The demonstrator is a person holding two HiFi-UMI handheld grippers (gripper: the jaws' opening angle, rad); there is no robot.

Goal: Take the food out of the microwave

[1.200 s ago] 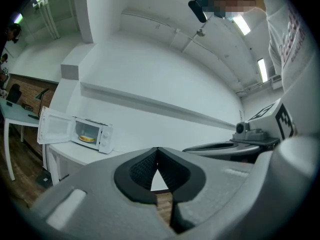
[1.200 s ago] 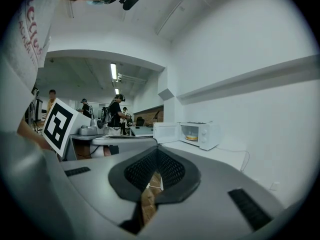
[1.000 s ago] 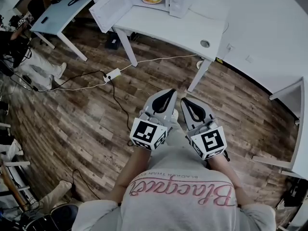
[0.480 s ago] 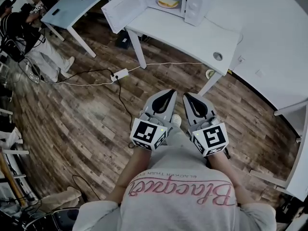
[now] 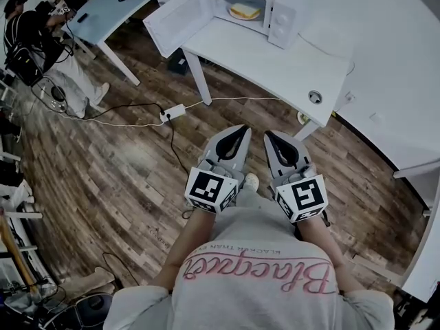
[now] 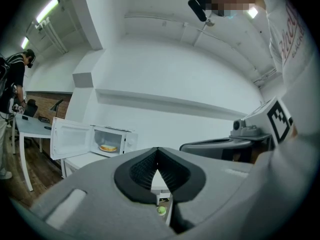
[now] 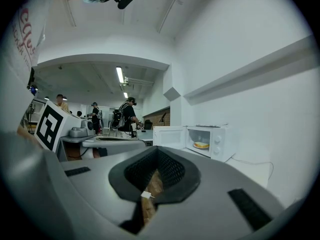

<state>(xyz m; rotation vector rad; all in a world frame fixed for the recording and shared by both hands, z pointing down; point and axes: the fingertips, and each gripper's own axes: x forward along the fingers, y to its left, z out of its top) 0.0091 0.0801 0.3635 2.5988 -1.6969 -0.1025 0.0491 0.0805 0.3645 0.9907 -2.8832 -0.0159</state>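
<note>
Dark wood-plank flooring [image 5: 103, 170] fills most of my head view, with both tools held low and level in front of the operator's grey shirt with pink lettering [image 5: 254, 267]. My left gripper [image 5: 240, 130] has its jaws closed tip to tip with nothing between them, and its own view confirms it [image 6: 158, 151]. My right gripper [image 5: 269, 136] sits just beside it, and its jaws also meet at the tips with nothing clamped [image 7: 157, 151]. Each carries its black-and-white marker cube [image 5: 210, 190] at the rear end. Well ahead of both grippers stands a white rectangular table [image 5: 275, 60], and on its far end sits the white box-shaped microwave [image 5: 278, 20] with its door [image 5: 175, 23] swung fully open toward the left. Inside the cavity lies the pale yellow flat piece of food [image 5: 245, 10], apparently a sandwich, well apart from either gripper. From the left gripper the microwave [image 6: 127, 141] shows ahead and to the left, the food [image 6: 108, 148] visible inside; from the right gripper it [image 7: 220, 141] shows ahead and to the right, food [image 7: 201, 145] on its floor. Between the grippers and the table, a white power strip [image 5: 172, 112] with a cable lies on the floor. Far off to the left of the left gripper, a person in dark clothes [image 5: 41, 33] stands by a blue-grey table [image 5: 113, 12].
</note>
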